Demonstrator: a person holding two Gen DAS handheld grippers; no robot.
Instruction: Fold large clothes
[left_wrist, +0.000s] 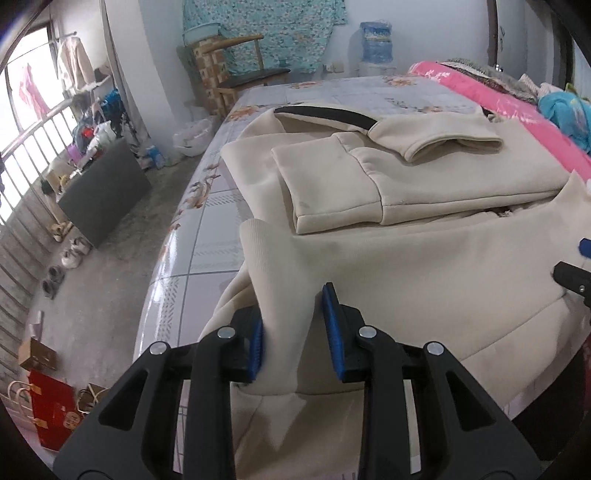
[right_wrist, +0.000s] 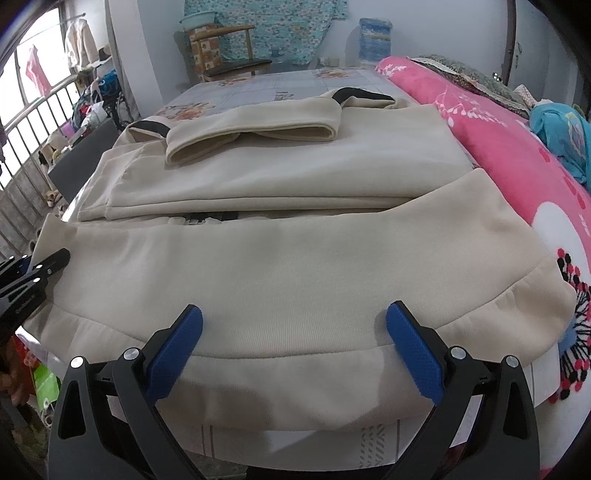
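A cream sweatshirt (right_wrist: 288, 273) is lying on the bed (left_wrist: 207, 236), which is covered with a glossy floral sheet. It is sitting toward the near edge of the bed, with its hem hanging slightly over that edge and its far part reaching toward the middle. Both sleeves (left_wrist: 436, 138) are lying folded across the body, and black trim (left_wrist: 325, 112) is showing along the far shoulder area.

The left gripper (left_wrist: 293, 328) is working at the near left corner of the sweatshirt. A raised fold of the cream fabric is standing between its blue pads (left_wrist: 334, 328). The left pad is lying against the cloth, while a sliver of gap is showing beside the right pad, so the fold is sitting between the jaws without being firmly pinched on both sides.

The right gripper (right_wrist: 293, 350) is hovering over the ribbed hem at the near edge of the bed, its jaws spread wide, with its blue pads (right_wrist: 415, 358) standing apart above the cloth and gripping nothing.

A pink quilt (right_wrist: 517, 162) is lying along the right side of the bed, touching the sweatshirt's right edge. Beyond the far edge, a wooden chair (left_wrist: 236, 70) and a water dispenser bottle (left_wrist: 376, 42) are standing by the wall. Shoes (left_wrist: 70, 254) are lying on the floor to the left of the bed.
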